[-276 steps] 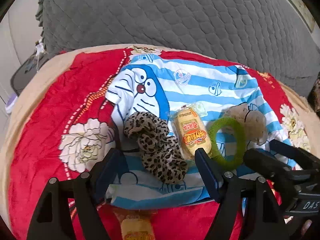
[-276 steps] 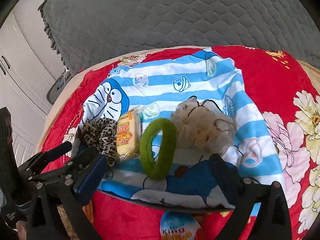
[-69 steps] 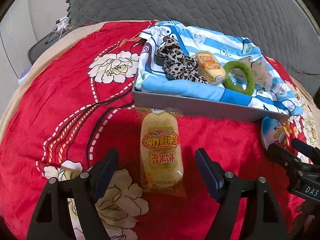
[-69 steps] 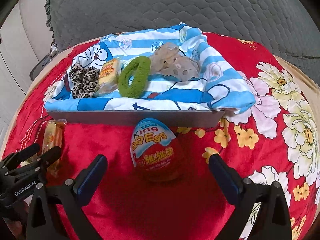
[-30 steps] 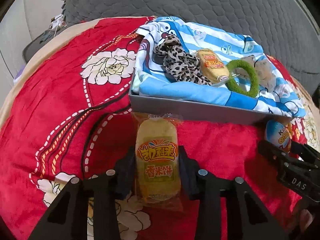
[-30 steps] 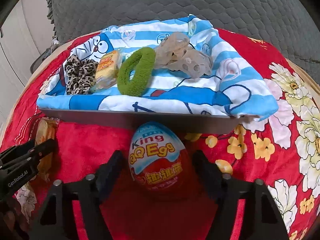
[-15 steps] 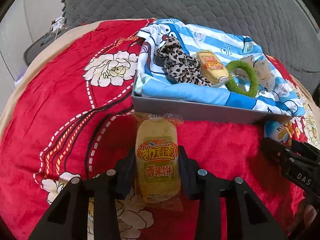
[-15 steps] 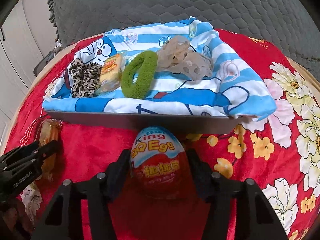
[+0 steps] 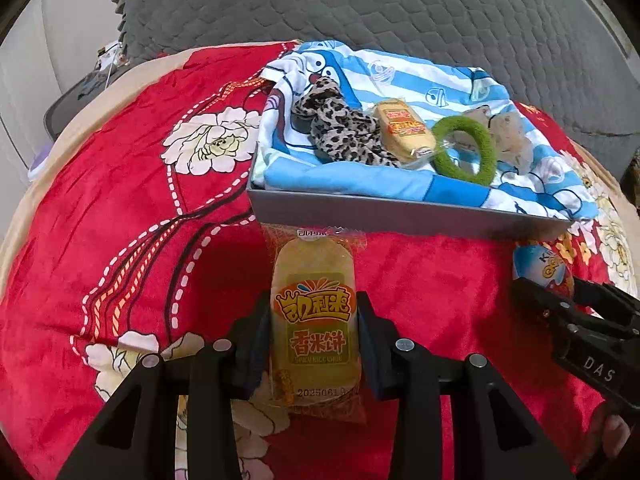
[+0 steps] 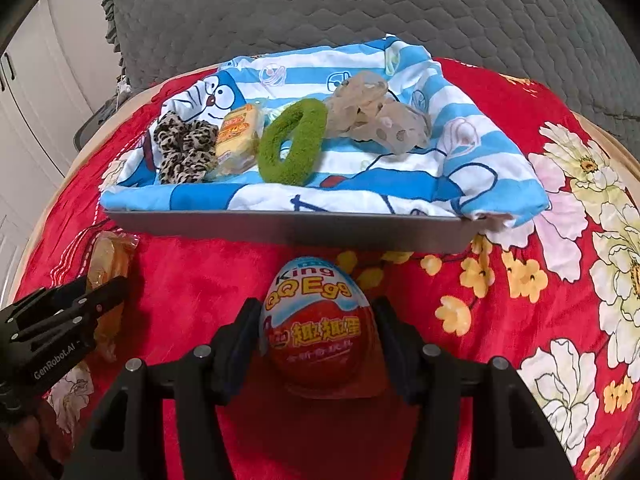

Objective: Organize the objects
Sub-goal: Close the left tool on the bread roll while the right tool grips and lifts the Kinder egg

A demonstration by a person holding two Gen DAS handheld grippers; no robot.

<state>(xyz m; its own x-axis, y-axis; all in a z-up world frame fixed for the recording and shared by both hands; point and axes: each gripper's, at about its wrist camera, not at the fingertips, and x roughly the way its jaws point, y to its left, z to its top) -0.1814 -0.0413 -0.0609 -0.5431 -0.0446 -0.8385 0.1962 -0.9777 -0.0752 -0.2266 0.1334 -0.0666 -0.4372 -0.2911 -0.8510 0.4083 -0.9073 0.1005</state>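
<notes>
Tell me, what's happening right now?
Left gripper shut on rice cake packet. Right gripper shut on QQ Egg. Grey tray wall directly ahead.

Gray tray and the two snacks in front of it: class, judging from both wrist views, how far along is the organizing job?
Done: the leopard scrunchie, a small rice cake, the green ring and the beige scrunchie lie in the cloth-lined gray tray. In hand: the left gripper clamps the rice cake packet; the right gripper clamps the QQ Egg. Left: lifting both into the tray.
</notes>
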